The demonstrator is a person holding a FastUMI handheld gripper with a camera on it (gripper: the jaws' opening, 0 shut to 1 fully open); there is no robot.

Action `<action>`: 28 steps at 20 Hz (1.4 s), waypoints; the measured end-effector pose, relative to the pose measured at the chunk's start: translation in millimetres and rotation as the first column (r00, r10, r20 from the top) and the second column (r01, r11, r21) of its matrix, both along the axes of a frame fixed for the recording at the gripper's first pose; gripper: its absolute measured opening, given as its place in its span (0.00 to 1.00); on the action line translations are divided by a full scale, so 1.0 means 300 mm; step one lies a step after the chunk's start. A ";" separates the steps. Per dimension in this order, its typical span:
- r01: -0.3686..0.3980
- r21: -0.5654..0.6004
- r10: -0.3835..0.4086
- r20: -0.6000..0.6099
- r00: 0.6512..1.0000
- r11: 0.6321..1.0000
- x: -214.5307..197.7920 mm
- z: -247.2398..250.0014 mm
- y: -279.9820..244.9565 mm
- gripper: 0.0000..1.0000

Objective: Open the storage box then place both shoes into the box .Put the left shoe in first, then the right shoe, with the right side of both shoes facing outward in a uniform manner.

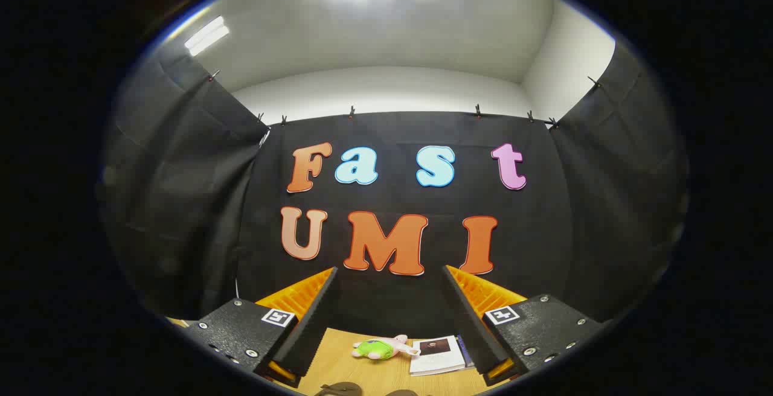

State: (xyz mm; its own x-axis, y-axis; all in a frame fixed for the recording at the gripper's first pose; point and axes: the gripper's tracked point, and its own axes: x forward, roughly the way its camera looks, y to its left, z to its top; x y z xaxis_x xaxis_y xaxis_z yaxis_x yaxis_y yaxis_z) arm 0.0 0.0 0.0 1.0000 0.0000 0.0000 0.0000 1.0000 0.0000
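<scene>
Two dark shoe tips (341, 389) peek up on the wooden table (338, 354) just below my gripper (389, 308), its fingers spread wide and empty; I'd guess they're light and pliable, best pinched at the heel collar.

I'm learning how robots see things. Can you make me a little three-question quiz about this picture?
1. True or false: the claw is open, with nothing held between its fingers.
2. What lies on the wooden table between the fingers?
A. a green and pink soft toy
B. a red ball
C. a glass cup
3. Fill in: right beside the soft toy lies an open ____.

Key:
1. True. The fingers stand wide apart and press on nothing.
2. A.
3. Booklet.
</scene>
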 end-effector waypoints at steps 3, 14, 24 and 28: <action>-0.002 0.003 0.002 -0.002 1.000 1.000 -0.006 -0.004 0.001 0.98; -0.004 0.024 0.004 0.008 1.000 1.000 -0.013 0.007 -0.001 0.98; -0.223 0.194 0.252 -0.138 0.958 0.955 -0.006 -0.250 0.245 0.98; -0.294 0.267 0.360 -0.242 0.901 0.918 -0.007 -0.438 0.378 0.99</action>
State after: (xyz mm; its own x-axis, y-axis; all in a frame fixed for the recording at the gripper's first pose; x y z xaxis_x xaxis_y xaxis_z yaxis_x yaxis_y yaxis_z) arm -2.2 113.4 -131.3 0.9011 0.3596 -0.2423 -0.2944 0.9176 0.2672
